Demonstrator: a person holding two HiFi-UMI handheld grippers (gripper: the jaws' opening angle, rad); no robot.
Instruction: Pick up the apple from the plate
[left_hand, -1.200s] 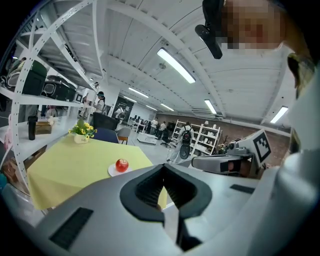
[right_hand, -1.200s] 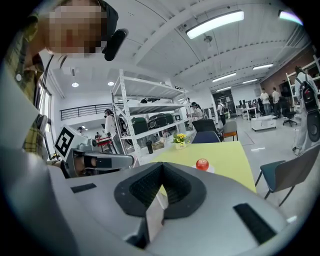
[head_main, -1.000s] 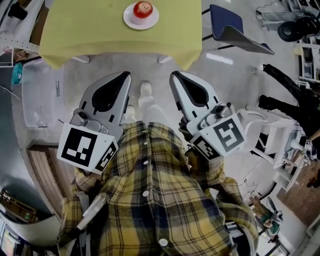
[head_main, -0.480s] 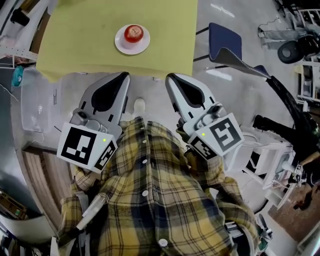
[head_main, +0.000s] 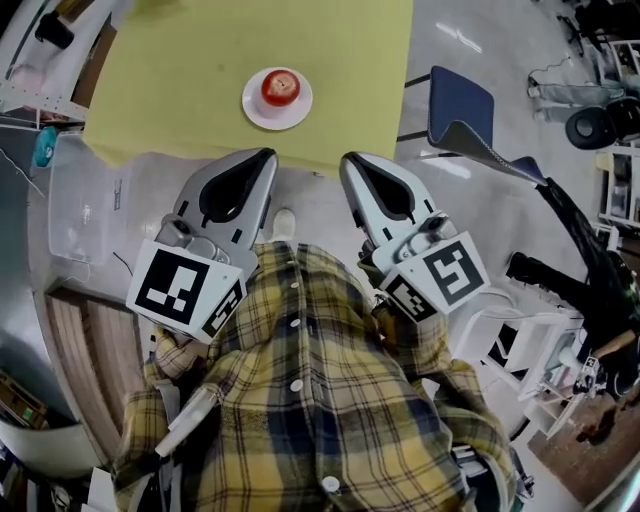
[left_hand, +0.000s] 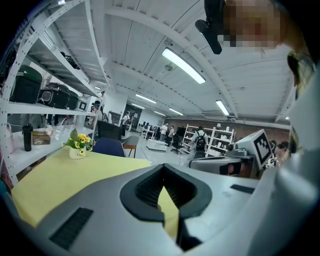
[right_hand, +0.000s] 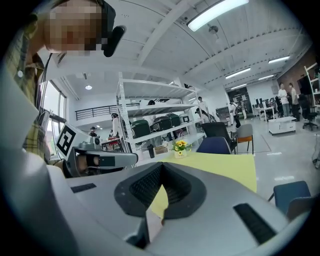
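The apple (head_main: 281, 87) sits on a white plate (head_main: 256, 109) near the yellow surface's (head_main: 170, 80) front edge; left tool (head_main: 267, 156) and right tool (head_main: 348, 160), both clenched empty, hover at that edge above grey floor (head_main: 450, 40), 1 blue chair (head_main: 462, 100) alongside

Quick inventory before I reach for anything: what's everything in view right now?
apple: one, red, on the plate
plate: one, white, on the table
table: one, yellow, ahead of the grippers
flower pot: one, yellow blooms, table's far side
chair: one, blue, right of the table
bin: one, clear, floor left of table
shirt: one, yellow plaid, person's own
left gripper: one, grey, shut, empty
right gripper: one, grey, shut, empty
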